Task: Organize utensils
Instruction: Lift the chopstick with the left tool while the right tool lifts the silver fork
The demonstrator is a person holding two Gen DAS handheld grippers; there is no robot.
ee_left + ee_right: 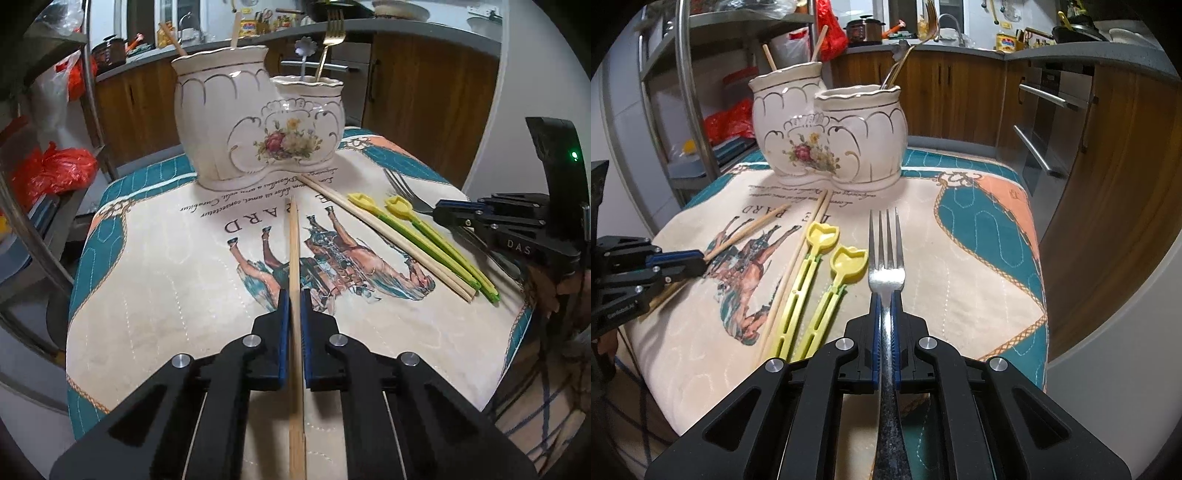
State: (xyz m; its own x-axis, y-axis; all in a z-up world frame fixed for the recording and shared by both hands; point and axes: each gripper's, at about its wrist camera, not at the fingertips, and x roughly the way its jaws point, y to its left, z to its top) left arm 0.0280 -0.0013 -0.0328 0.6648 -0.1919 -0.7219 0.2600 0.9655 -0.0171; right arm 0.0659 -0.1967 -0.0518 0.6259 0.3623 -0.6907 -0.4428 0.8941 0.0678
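Note:
A white floral ceramic holder with two compartments stands at the far side of the table; it also shows in the right wrist view. My left gripper is shut on a wooden chopstick that points at the holder. My right gripper is shut on a steel fork, tines forward. A pair of chopsticks and two yellow-green plastic spoons lie on the cloth between the grippers. The tall compartment holds chopsticks. The short one holds a gold fork and a flower-topped utensil.
A printed horse tablecloth covers the small table. A metal rack with red bags stands to the left. Wooden kitchen cabinets and an oven lie behind and to the right.

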